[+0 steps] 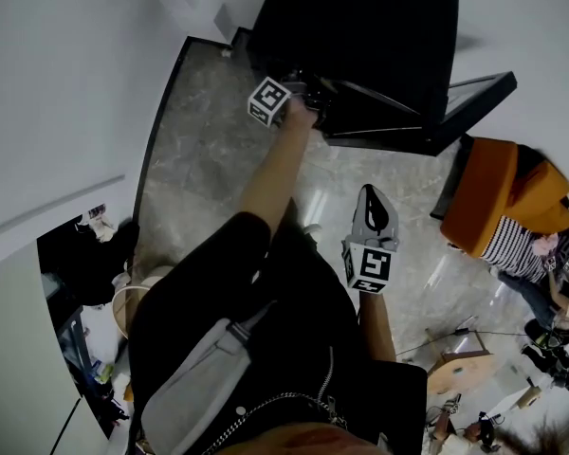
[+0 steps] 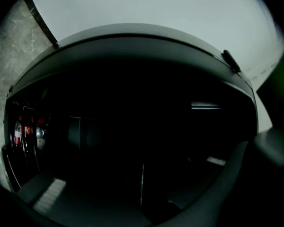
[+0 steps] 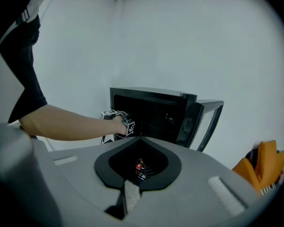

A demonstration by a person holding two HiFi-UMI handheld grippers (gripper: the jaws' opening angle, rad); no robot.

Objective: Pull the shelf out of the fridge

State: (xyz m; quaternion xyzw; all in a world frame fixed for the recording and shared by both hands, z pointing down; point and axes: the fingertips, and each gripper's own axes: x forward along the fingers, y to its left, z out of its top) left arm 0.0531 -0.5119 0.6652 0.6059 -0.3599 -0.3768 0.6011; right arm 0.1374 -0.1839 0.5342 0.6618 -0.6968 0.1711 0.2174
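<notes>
A small black fridge [image 1: 360, 36] stands on the stone floor with its door [image 1: 474, 102] swung open to the right. My left gripper [image 1: 313, 100] reaches into the dark opening at arm's length. In the left gripper view the inside is almost black. A thin bright vertical edge [image 2: 142, 186] shows between the dim jaws, and I cannot make out a shelf or how the jaws stand. Red cans [image 2: 26, 134] sit at the inside left. My right gripper [image 1: 371, 197] hangs back over the floor, shut and empty, pointing at the fridge [image 3: 151, 110].
A person in orange and stripes [image 1: 512, 207] sits on the floor just right of the open door. Loose gear and cables [image 1: 474, 377] lie at the lower right. A dark cluttered recess [image 1: 85, 254] opens at the left, beside the white wall.
</notes>
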